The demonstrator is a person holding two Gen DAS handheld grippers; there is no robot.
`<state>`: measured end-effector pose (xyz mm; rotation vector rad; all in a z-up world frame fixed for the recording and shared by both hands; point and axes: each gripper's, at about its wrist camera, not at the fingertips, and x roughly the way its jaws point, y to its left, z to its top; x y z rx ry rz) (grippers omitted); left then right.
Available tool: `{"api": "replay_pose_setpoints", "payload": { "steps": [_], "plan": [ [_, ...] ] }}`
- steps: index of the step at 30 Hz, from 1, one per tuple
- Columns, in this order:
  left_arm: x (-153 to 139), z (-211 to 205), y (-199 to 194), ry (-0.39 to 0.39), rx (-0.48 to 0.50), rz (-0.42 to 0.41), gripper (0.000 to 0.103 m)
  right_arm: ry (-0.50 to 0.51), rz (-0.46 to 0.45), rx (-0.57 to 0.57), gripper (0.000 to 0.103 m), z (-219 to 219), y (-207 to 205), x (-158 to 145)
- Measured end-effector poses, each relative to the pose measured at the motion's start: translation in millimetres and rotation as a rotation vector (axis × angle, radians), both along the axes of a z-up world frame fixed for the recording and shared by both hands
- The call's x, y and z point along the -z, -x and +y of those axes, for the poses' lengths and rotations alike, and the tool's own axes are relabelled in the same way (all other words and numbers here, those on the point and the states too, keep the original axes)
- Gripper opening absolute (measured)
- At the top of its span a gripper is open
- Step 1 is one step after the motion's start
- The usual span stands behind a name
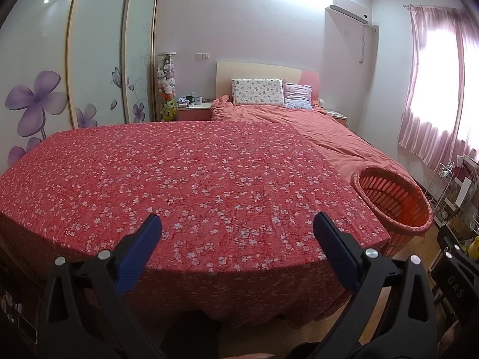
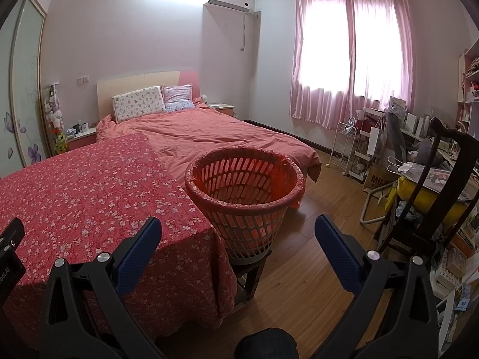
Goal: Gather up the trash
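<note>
An orange slatted basket (image 2: 244, 191) lined with a thin bag stands on a small dark stool beside the bed's right edge; it also shows at the right of the left wrist view (image 1: 395, 200). It looks empty inside. My left gripper (image 1: 236, 224) is open and empty, held over the near end of the red flowered bedspread (image 1: 179, 179). My right gripper (image 2: 238, 224) is open and empty, just in front of the basket. No trash shows on the bedspread in either view.
The bed has a salmon duvet (image 2: 215, 137) and pillows (image 2: 139, 106) at the far end. A dark wooden chair (image 2: 434, 185), a white wire rack (image 2: 347, 146) and cluttered shelves crowd the right side. Wood floor (image 2: 314, 269) lies between. A wardrobe (image 1: 98, 53) is at left.
</note>
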<state>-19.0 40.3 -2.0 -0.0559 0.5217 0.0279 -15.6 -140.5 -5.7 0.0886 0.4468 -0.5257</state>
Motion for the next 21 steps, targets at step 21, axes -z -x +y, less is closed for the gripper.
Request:
{"api": "replay_pose_setpoints", "payload": {
  "steps": [21],
  "plan": [
    [-0.1, -3.4, 0.1, -0.002, 0.009, 0.001, 0.099, -0.002, 0.002, -0.001, 0.101, -0.8, -0.5, 0.0]
  ]
}}
